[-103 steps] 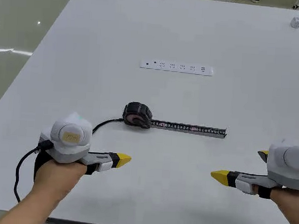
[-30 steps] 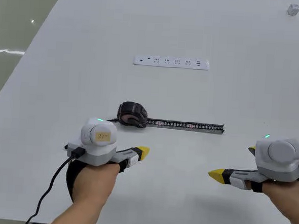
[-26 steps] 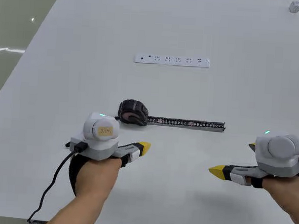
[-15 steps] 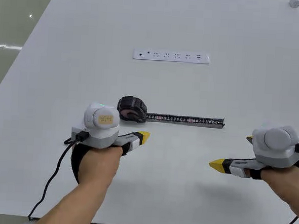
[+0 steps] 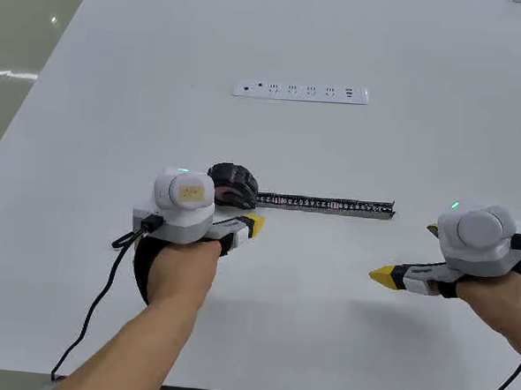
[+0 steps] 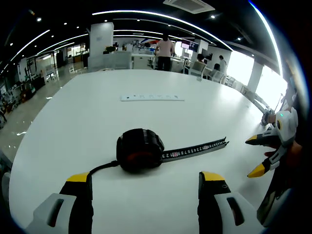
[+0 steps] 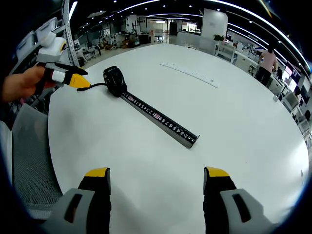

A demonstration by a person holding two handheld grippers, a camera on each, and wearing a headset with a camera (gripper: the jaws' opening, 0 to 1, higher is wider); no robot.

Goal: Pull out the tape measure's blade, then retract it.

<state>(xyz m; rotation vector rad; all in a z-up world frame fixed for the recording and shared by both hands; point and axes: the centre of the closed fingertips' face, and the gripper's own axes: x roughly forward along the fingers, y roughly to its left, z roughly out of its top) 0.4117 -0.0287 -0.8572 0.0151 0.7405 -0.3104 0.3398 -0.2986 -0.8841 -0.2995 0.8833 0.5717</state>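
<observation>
Tape measure [image 5: 235,185] lies on the white table [image 5: 341,41] with its blade [image 5: 326,203] drawn out flat. Left tongs [image 6: 145,178] apart, just short of the tape measure, not touching. Right tongs [image 7: 157,172] apart, near the blade's free end, clear of it. Power strip [image 5: 300,92] beyond the tape measure.

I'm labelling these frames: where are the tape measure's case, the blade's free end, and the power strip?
tape measure case [image 6: 140,149], left gripper view, front of the black housing.
blade's free end [image 7: 191,140], right gripper view, hooked tip.
power strip [image 5: 300,92], head view, middle of its top.
</observation>
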